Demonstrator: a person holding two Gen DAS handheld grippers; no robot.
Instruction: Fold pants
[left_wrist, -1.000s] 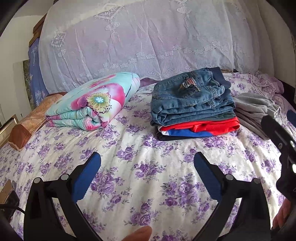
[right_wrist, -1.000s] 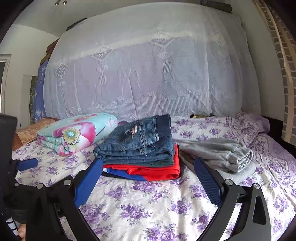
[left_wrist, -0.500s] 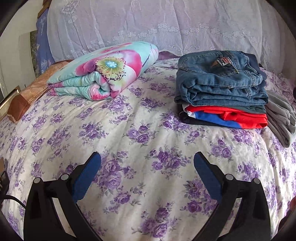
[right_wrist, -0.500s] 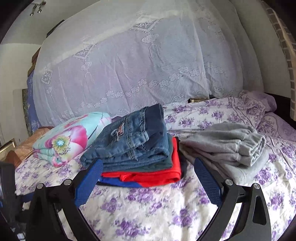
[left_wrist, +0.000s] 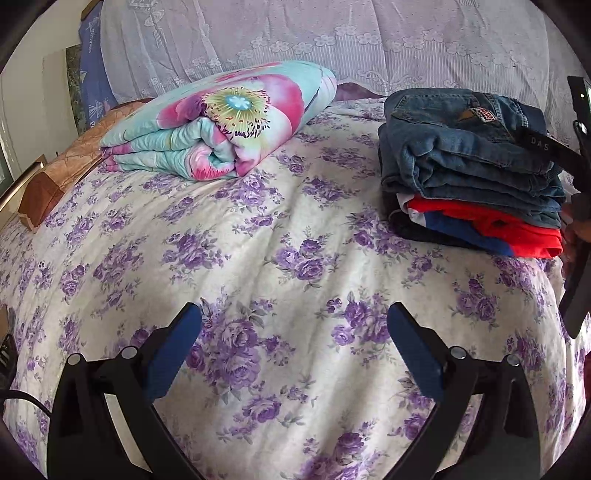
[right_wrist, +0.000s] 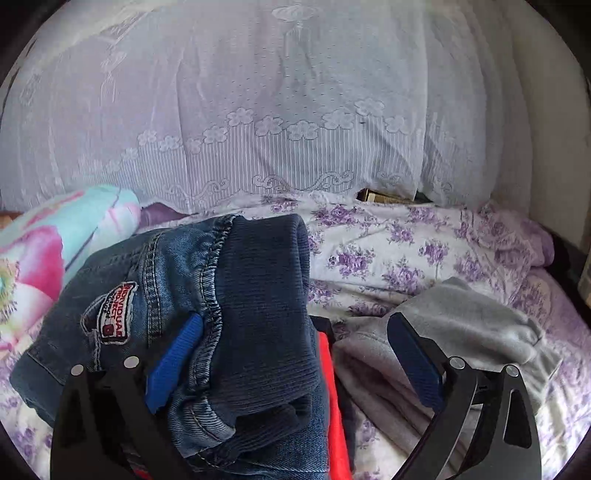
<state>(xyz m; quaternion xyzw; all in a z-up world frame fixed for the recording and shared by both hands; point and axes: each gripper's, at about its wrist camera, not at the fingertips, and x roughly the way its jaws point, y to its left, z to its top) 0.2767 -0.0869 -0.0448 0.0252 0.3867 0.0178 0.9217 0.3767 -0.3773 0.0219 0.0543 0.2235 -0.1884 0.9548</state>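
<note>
Both grippers stand with their blue-padded fingers spread wide and hold nothing. From the left wrist view, the left gripper (left_wrist: 293, 347) hovers over a bare stretch of the bedspread (left_wrist: 258, 229), which is white with purple flowers. The right gripper (right_wrist: 295, 354) hangs low over the stack of folded clothes (right_wrist: 229, 354), its left pad above the denim and its right pad above the grey pants (right_wrist: 461, 332).

Readable writing is scarce: the patch (right_wrist: 116, 314) on the jeans (left_wrist: 465, 147) carries letters that seem to read "INDIVIDUAL PROJECT", though the lower lines are too small to make out. A black bar at the right edge of the left view shows "DAS".

Counted: one folded pair of jeans atop the stack, one red garment (left_wrist: 491, 227) below it, one blue layer and one dark layer under that; one grey pair lying unfolded just beside the stack; one rolled floral quilt (left_wrist: 221, 122) well apart to the left.
</note>
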